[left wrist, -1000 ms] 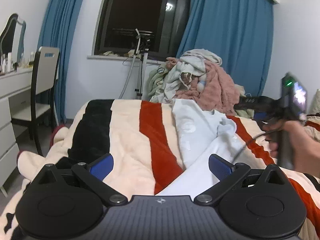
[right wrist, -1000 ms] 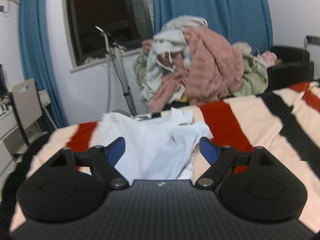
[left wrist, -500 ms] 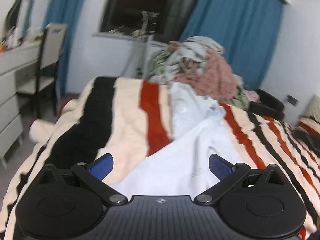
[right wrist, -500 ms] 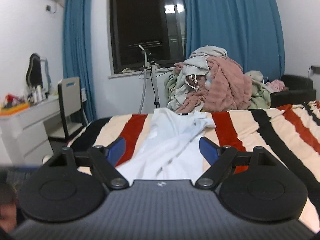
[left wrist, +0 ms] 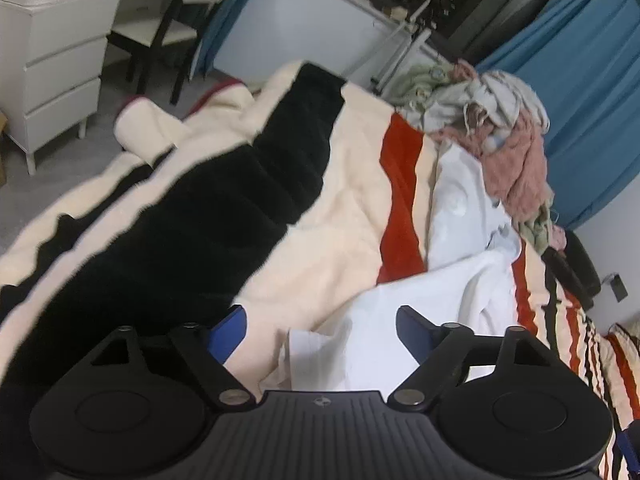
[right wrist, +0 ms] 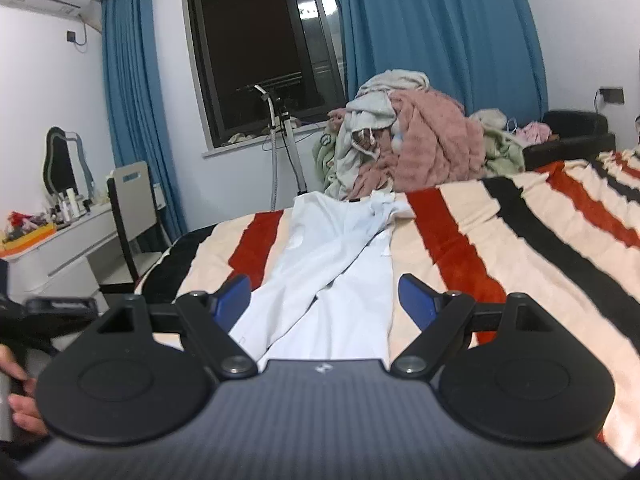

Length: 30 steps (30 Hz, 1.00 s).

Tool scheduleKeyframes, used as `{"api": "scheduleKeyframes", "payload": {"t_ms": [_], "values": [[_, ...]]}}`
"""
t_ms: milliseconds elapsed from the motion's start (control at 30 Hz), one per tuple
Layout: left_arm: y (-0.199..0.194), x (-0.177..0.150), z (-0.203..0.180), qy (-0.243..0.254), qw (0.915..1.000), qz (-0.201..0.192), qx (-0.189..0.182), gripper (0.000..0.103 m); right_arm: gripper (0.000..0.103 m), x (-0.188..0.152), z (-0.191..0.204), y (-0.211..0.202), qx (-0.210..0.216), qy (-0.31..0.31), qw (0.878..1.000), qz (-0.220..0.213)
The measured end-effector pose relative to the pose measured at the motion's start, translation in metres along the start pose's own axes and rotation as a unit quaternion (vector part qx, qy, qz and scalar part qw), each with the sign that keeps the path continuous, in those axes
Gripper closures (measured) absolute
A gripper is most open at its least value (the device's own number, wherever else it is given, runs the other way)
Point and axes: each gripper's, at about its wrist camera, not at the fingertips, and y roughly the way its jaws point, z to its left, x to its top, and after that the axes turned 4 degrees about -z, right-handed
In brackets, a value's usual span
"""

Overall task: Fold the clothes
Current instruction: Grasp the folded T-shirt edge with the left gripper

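One white smooth shirt [right wrist: 344, 264] lies long on one fuzzy striped blanket [right wrist: 500, 256]. Left claw [left wrist: 320, 330] is closing over its hem, untouching; right claw [right wrist: 324, 300] gapes wide.

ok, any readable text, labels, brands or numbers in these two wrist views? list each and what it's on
No readable text in either view.
Small pale emblem on the left gripper body: a mark, not letters.
The same emblem on the right gripper body: unreadable.
Round pale mark on the white garment: too faint to read.
Bottles on the dresser: labels too small.
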Motion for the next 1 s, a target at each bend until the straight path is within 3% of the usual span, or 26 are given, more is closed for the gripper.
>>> {"api": "scheduleKeyframes", "payload": {"t_ms": [133,200,333,467,567,733,867,1000], "values": [[0.025,-0.009,-0.007,0.026,0.9991,0.024,0.025,0.037,0.021,0.002,-0.013,-0.002,-0.005,0.037,0.999,-0.01],[0.028,-0.012,-0.015,0.06,0.9974,0.024,0.033,0.049,0.021,0.003,-0.021,0.001,-0.015,0.056,0.998,-0.007],[0.022,-0.024,-0.034,0.133,0.9896,0.005,0.054,0.092,0.021,0.0,-0.035,0.011,-0.027,0.092,0.995,0.026],[-0.014,-0.033,-0.048,0.169,0.9841,-0.054,0.013,0.096,0.021,-0.003,-0.049,0.013,-0.038,0.131,0.99,0.041],[-0.055,-0.045,-0.065,0.193,0.9753,-0.091,-0.055,0.097,0.02,-0.004,-0.057,0.011,-0.049,0.155,0.986,0.042],[-0.114,-0.082,-0.098,0.234,0.955,-0.101,-0.152,0.097,0.02,-0.005,-0.063,0.008,-0.058,0.169,0.983,0.044],[-0.116,-0.125,-0.135,0.263,0.9438,-0.044,-0.196,0.098,0.02,-0.005,-0.069,0.009,-0.056,0.181,0.981,0.052],[-0.083,-0.171,-0.158,0.285,0.9385,0.042,-0.191,0.098,0.02,-0.008,-0.076,0.011,-0.05,0.198,0.976,0.071]]}}
